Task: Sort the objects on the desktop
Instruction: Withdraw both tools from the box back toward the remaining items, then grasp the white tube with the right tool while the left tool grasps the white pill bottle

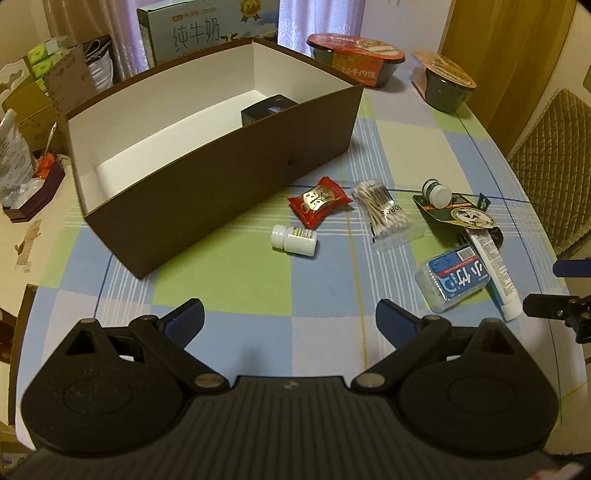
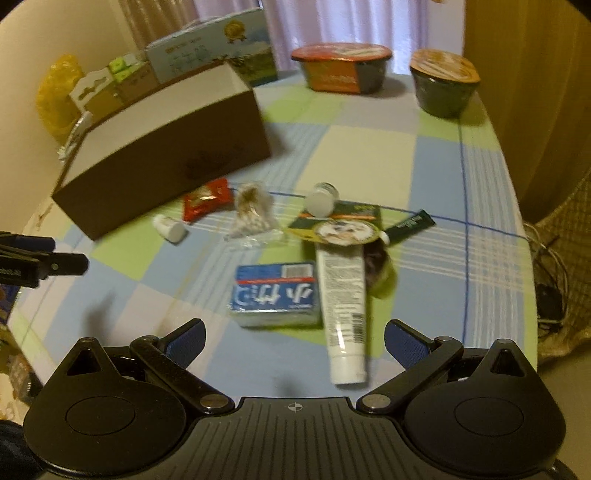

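A brown open box with a white inside stands on the checked tablecloth and holds a small black box. In front of it lie a white pill bottle, a red snack packet, a bag of cotton swabs, a small capped bottle on a green card, a blue floss-pick box and a white tube. My left gripper is open and empty, short of the pill bottle. My right gripper is open and empty, just short of the floss-pick box and the white tube.
Two lidded instant-food bowls stand at the table's far side. A milk carton box stands behind the brown box. Cardboard boxes and clutter crowd the left. A quilted chair is at the right.
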A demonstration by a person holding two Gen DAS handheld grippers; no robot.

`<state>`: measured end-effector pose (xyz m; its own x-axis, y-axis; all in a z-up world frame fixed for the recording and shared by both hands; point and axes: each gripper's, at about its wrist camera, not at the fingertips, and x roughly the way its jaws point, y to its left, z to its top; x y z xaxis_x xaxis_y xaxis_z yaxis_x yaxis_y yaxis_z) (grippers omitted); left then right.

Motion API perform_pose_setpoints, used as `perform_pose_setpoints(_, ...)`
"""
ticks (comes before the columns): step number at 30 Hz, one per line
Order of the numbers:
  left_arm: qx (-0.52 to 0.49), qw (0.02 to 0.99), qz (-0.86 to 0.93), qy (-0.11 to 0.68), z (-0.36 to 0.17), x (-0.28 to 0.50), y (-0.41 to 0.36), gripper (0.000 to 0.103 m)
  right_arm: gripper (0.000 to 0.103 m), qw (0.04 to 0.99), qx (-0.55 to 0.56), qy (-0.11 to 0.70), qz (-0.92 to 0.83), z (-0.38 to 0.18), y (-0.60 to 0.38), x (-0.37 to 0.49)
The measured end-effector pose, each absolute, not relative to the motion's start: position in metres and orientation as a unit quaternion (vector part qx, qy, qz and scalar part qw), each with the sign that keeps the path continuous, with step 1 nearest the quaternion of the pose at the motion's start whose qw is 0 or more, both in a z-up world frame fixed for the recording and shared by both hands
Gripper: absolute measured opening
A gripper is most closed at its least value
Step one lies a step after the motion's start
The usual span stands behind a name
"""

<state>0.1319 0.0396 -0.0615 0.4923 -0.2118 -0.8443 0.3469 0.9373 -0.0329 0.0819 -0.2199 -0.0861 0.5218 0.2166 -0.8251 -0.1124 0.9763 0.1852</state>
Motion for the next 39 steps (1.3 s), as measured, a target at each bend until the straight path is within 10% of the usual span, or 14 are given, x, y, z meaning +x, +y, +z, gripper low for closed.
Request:
perform_pose_setpoints(4,0.073,0.859,-0.169,0.477,-0.07,0.138,0.037,0.097,0.1,0.87,0.051,0.484,0.081,-0.099,-0.226,0.083)
perform_pose_setpoints(17,0.086,0.851,-0.182,0.486,-0.098,0.156,0.029,0.097,0.048,0.858,0.02,0.507,0.075,-0.14,-0.237,0.098)
perform_pose_setpoints(39,0.143,0.841,-0.221,0.473,-0.142,0.205,0.001,0.086,0.037,0.862,0.018,0.5,0.081,-0.156,-0.241,0.118)
